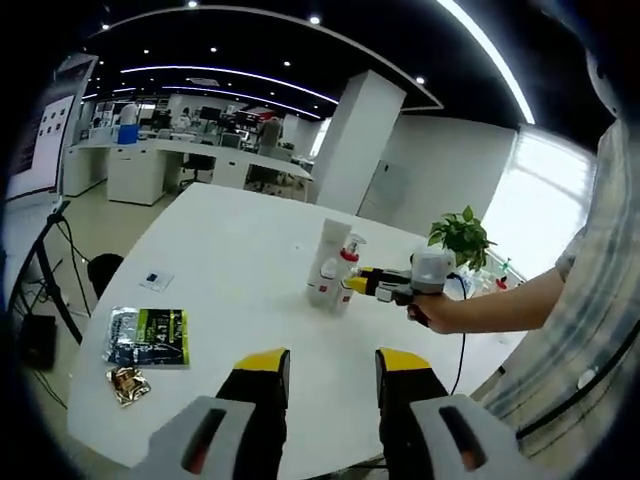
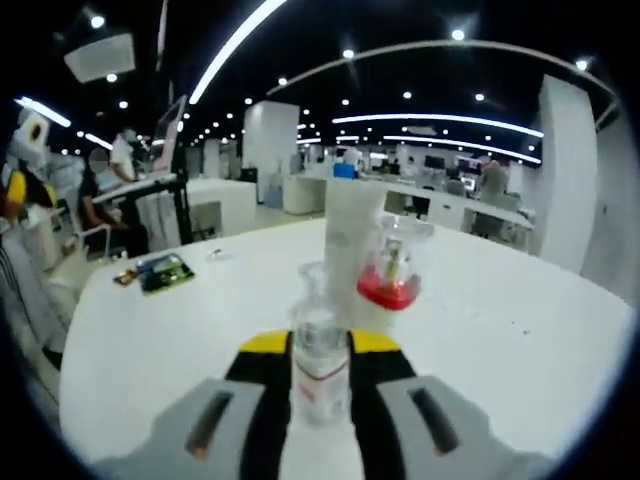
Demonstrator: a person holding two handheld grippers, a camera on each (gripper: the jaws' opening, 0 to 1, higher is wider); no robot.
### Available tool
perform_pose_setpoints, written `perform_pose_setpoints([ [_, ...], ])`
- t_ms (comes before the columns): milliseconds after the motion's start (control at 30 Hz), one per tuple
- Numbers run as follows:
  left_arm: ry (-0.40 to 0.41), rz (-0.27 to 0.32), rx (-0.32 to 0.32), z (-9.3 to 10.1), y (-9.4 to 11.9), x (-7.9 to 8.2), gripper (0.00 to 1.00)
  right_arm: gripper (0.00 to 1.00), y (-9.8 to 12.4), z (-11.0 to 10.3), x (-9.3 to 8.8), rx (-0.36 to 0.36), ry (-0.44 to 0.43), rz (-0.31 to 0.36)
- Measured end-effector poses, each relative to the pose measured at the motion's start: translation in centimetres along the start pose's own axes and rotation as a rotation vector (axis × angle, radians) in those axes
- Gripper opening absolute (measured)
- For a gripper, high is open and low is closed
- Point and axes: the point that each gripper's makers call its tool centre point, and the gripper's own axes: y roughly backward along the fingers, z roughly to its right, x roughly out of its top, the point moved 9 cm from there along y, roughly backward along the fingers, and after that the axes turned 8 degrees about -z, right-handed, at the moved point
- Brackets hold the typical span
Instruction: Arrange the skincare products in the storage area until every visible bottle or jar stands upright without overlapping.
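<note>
Two views, entered in turn.

Left gripper view: left hand-held gripper (image 1: 332, 362), yellow-tipped jaws parted with bare white desk (image 1: 230, 260) showing between them, nothing held. Tall white tube (image 1: 328, 258) standing upright near the middle of the desk. Spray bottle (image 1: 347, 272) with a red collar, upright, just beside the tube on its right side. Right hand-held gripper (image 1: 358, 285) reaching in from the right, a person's hand (image 1: 432, 310) behind it, its tips at the spray bottle's base. Green-and-black packet (image 1: 149, 336) lying flat, well apart from the tube toward the desk's near left edge; small gold wrapper (image 1: 128, 384) just below the packet. Potted plant (image 1: 462, 237) at the desk's far right edge.

Right gripper view: right hand-held gripper (image 2: 320, 345), jaws closed narrowly on a clear bottle (image 2: 320, 370), held upright. Tall white tube (image 2: 352, 240) directly behind the clear bottle; a clear bottle with a red base (image 2: 392, 268) just right of the tube, both upright on the desk (image 2: 500, 330).
</note>
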Motion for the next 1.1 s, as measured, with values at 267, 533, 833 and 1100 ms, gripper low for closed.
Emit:
perform_pose_setpoints([
  [267, 0.014, 0.003, 0.007, -0.2, -0.3, 0.1, 0.35, 0.2, 0.1, 0.4, -0.3, -0.007, -0.032, 0.028],
  [533, 0.005, -0.001, 0.0, -0.3, -0.6, 0.5, 0.35, 0.22, -0.1, 0.4, -0.7, -0.008, -0.061, -0.005],
  [833, 0.014, 0.005, -0.011, -0.2, -0.5, 0.4, 0.36, 0.29, -0.2, 0.5, -1.3, -0.005, -0.105, -0.039],
  [1100, 0.014, 0.001, -0.01, -0.4, -0.4, 0.3, 0.36, 0.26, -0.1, 0.8, -3.4, -0.018, -0.12, -0.178],
])
